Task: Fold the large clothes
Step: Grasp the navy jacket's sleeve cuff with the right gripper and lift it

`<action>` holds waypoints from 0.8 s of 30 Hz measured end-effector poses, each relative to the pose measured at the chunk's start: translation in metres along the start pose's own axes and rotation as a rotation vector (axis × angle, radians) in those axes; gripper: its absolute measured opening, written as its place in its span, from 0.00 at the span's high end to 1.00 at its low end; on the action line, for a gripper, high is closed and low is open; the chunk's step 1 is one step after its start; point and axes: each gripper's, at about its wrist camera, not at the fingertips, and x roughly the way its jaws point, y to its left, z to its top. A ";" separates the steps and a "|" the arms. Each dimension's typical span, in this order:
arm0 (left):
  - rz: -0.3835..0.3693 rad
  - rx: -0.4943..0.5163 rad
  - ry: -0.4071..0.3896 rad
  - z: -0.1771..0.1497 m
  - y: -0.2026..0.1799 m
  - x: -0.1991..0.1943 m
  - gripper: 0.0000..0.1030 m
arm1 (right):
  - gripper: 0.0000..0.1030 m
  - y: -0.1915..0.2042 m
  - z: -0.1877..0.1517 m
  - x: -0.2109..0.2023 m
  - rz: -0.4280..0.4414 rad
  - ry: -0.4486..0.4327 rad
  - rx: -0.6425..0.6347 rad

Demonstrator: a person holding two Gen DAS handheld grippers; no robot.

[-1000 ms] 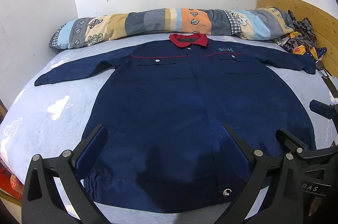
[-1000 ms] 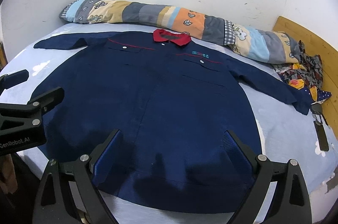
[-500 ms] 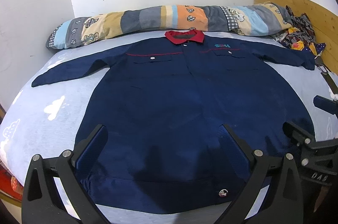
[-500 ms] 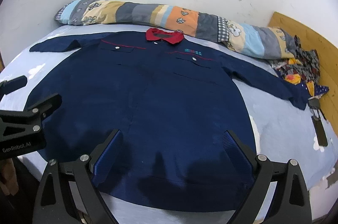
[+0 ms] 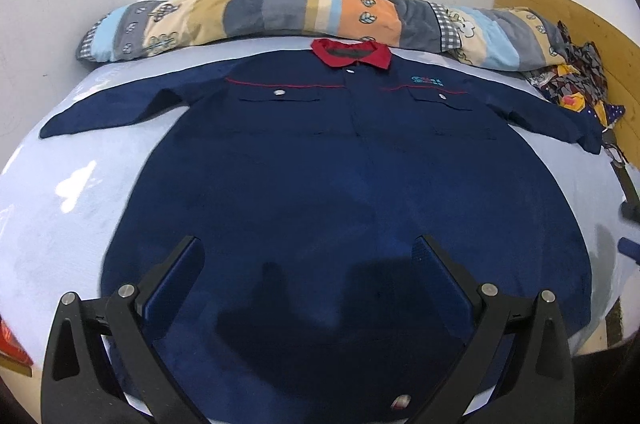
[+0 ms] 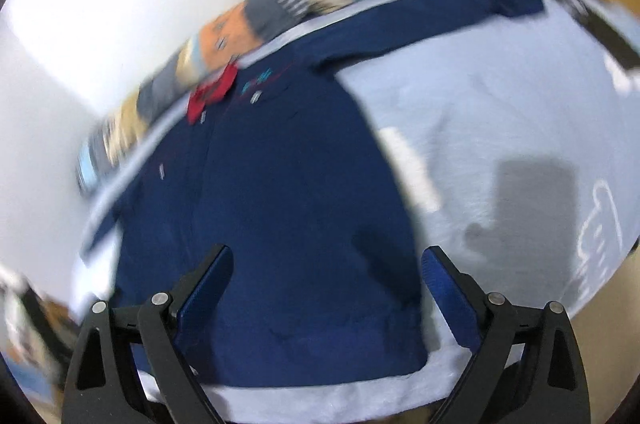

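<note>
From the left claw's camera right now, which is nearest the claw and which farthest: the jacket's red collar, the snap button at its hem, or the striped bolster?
1. Snap button, at the hem, beside the left claw.
2. Red collar, at the jacket's far end.
3. Striped bolster, along the wall.

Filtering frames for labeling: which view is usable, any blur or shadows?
Left wrist view: sharp, with fisheye bending at the edges; the navy jacket is crisp, and a dark shadow lies on its hem near the left claw. Right wrist view: heavy motion blur and tilted; the bolster is smeared, and a grey shadow falls on the sheet.
</note>
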 end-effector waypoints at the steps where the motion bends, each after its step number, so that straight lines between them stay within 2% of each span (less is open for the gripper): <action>1: -0.002 0.012 -0.001 0.003 -0.005 0.003 0.00 | 0.06 -0.013 0.012 -0.004 0.026 -0.009 0.045; 4: -0.025 0.070 -0.013 0.014 -0.028 0.014 0.00 | 0.07 -0.046 0.045 -0.010 0.075 -0.051 0.134; 8: -0.082 0.125 -0.030 0.022 -0.051 0.017 0.00 | 0.09 -0.095 0.096 -0.017 0.070 -0.138 0.199; 10: -0.110 0.155 -0.041 0.024 -0.059 0.016 0.00 | 0.20 -0.122 0.121 -0.015 0.061 -0.161 0.239; 12: -0.128 0.170 -0.039 0.026 -0.062 0.017 0.00 | 0.28 -0.149 0.143 -0.009 0.073 -0.190 0.309; 13: -0.135 0.170 -0.034 0.027 -0.061 0.017 0.00 | 0.33 -0.161 0.153 -0.005 0.068 -0.204 0.346; 19: -0.174 0.133 0.005 0.032 -0.054 0.024 0.00 | 0.39 -0.221 0.217 0.039 0.040 -0.258 0.480; 24: -0.172 0.144 0.015 0.031 -0.053 0.029 0.00 | 0.39 -0.259 0.257 0.078 -0.012 -0.307 0.581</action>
